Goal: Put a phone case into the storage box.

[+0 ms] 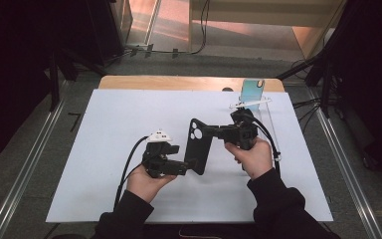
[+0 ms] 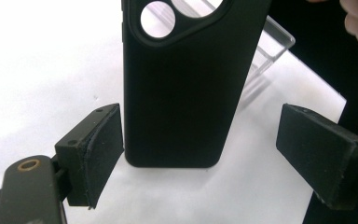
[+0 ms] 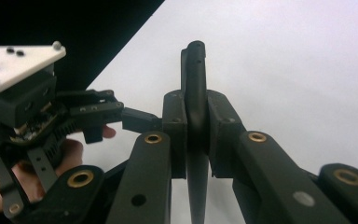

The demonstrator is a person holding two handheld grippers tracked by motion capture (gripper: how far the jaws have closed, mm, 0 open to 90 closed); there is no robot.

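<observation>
Black phone case (image 1: pixel 199 145) stands edge-on, clamped between the right tool's (image 3: pixel 196 135) jaws. Left tool (image 2: pixel 200 154) jaws spread apart, flanking the case's lower end without contact, above the white table (image 1: pixel 104 144).

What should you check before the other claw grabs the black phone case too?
1. Right gripper shut on the phone case: ok, its fingers press both faces of the case.
2. Left gripper open wide enough: ok, the gap between its fingers is wider than the case.
3. Case lined up between the left fingers: ok, its bottom end sits in the gap, nearer one finger.
4. Left fingers touching the case: not yet, both stand apart from it.
5. Case off the white table: cannot tell.
6. Clear stand out of the way: ok, it stands farther back.
</observation>
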